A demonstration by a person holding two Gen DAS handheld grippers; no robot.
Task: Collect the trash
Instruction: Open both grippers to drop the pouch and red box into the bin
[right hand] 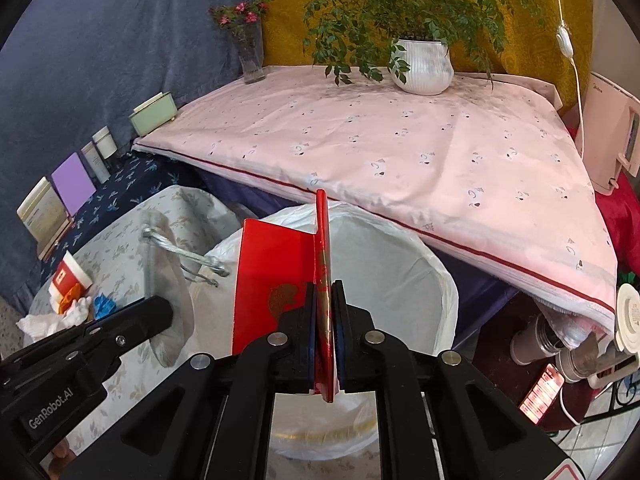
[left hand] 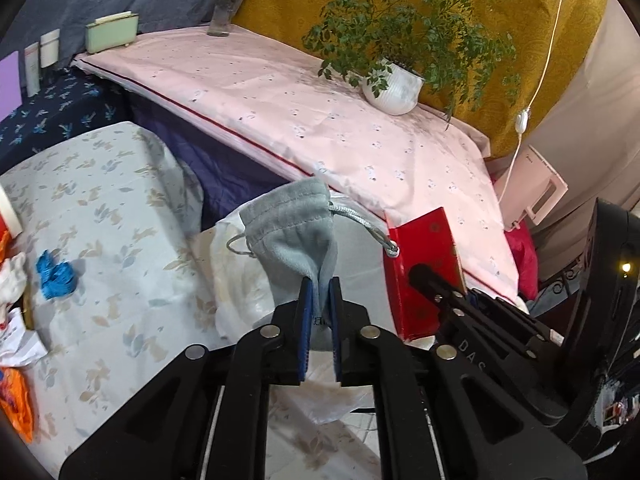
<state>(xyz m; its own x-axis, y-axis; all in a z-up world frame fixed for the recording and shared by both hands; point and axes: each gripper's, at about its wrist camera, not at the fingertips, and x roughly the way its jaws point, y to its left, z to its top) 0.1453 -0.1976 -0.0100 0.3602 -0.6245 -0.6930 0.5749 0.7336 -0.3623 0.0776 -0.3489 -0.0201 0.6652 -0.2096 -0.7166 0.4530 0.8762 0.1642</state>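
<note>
My left gripper (left hand: 319, 286) is shut on a grey drawstring pouch (left hand: 292, 228) and holds it up over the near rim of a round bin lined with a white bag (left hand: 230, 280). The pouch (right hand: 168, 280) and left gripper (right hand: 160, 312) also show at the left of the right wrist view. My right gripper (right hand: 324, 290) is shut on a red open box (right hand: 272, 280), held upright over the bin (right hand: 400, 264). The box (left hand: 420, 272) and right gripper (left hand: 420, 272) show at the right of the left wrist view.
A floral-cloth table (left hand: 100, 200) at left carries a blue scrap (left hand: 56, 274), white tissue (left hand: 16, 332), orange wrapper (left hand: 16, 404). A pink-covered surface (right hand: 400, 148) behind the bin holds a potted plant (right hand: 424, 64), a vase (right hand: 250, 56), a green box (right hand: 154, 114).
</note>
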